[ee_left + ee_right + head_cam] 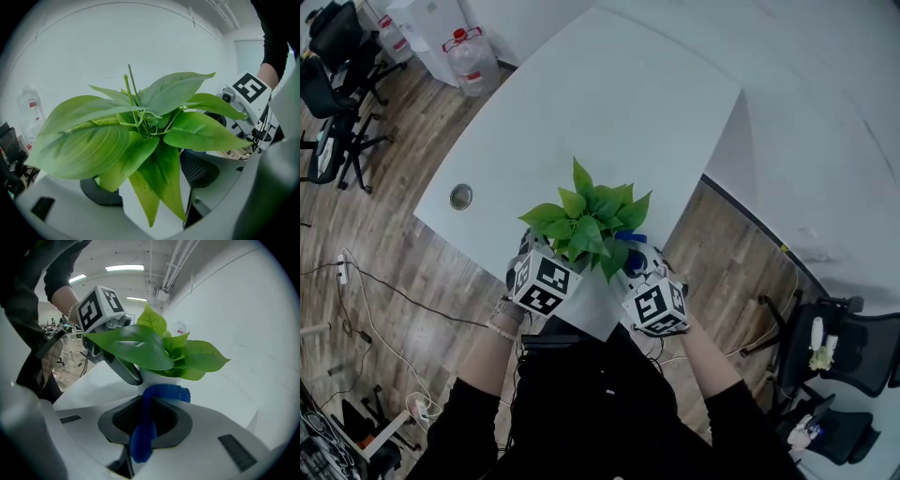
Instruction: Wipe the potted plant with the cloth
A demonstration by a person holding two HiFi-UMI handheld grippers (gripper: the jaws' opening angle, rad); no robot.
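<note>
The potted plant has broad green leaves and a white pot, and it stands at the near corner of the white table. My left gripper is on the pot's left, its dark pads set against both sides of the white pot. My right gripper is shut on a blue cloth. The cloth's free end lies against the pot just under the leaves. In the head view the blue cloth shows at the plant's right side.
A round metal grommet is set in the table to the left. Water bottles and black office chairs stand on the wooden floor beyond. Another chair is on the right, and cables lie on the floor.
</note>
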